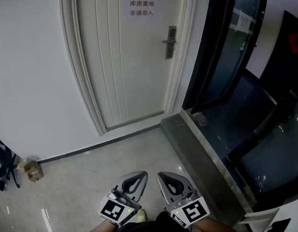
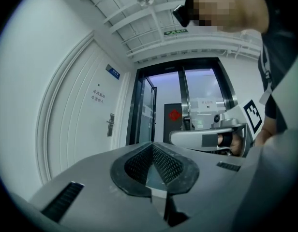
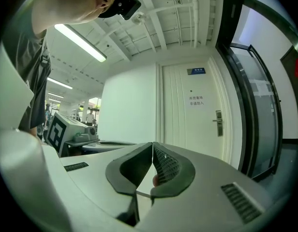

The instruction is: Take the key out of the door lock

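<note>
The white door [image 1: 125, 62] stands shut straight ahead, some distance off. Its dark lock plate with a lever handle [image 1: 171, 41] sits on the right side; the same plate shows as lock plate [image 2: 111, 124] and lock plate [image 3: 218, 123]. A key is too small to make out in any view. My left gripper [image 1: 135, 181] and right gripper [image 1: 169, 182] are held low, side by side, far from the door. Both are shut with nothing between the jaws, as seen at the left gripper [image 2: 152, 146] and the right gripper [image 3: 153, 144].
A paper sign [image 1: 141, 8] hangs on the door. To the right stands a dark glass door frame [image 1: 221, 52] behind a raised stone threshold [image 1: 202, 149]. A small cardboard box [image 1: 33, 170] lies on the floor by the left wall.
</note>
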Tool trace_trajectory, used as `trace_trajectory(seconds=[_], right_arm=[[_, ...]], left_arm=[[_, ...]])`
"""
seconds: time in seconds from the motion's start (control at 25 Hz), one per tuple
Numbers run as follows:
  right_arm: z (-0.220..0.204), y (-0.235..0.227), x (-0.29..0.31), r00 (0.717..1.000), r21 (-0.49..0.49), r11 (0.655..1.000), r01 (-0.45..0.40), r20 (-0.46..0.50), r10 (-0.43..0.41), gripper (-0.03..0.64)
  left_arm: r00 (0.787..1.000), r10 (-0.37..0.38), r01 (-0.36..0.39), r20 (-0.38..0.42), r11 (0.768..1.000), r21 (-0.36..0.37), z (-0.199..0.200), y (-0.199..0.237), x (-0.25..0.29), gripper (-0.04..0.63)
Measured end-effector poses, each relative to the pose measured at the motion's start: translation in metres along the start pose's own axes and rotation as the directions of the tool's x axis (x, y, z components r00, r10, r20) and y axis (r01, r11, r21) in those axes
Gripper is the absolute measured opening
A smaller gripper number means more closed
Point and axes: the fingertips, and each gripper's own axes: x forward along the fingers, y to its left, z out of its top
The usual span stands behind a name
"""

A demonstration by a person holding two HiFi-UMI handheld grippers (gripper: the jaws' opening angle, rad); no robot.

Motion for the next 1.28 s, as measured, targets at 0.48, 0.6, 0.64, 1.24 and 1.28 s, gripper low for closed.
trace_trajectory(seconds=[0.48,0.6,0.64,1.24,1.28], right_arm=[[-0.013,-0.15,0.107,1.0,0.015,1.0,0.003,0.024,-0.004,0.012],[-0.009,-0.202,0.134,1.0,0.007,1.0,-0.021,0.017,0.02,0.012],[-0.005,-0.218,0.143,0.999,0.003,0.999,-0.032,0.019,0.032,0.012],[-0.005,-0.388,0.275,0.997,0.009,0.997,-0.072,0.015,0.072,0.012],[-0.007,-0.395,0.287,0.998,0.006,0.998,-0.066,0.011,0.066,0.012]], left_arm=[[1.0,-0.001,0.001,-0.005,1.0,0.007,-0.009,0.093,0.154,0.005],[1.0,0.017,-0.017,-0.005,1.0,-0.002,-0.004,0.113,0.208,0.005],[1.0,0.023,-0.023,-0.003,1.0,-0.002,-0.002,0.121,0.226,0.005],[0.998,0.054,-0.054,0.021,0.998,0.013,0.014,0.235,0.406,0.005],[0.999,0.047,-0.048,0.023,0.999,0.012,0.014,0.246,0.415,0.005]])
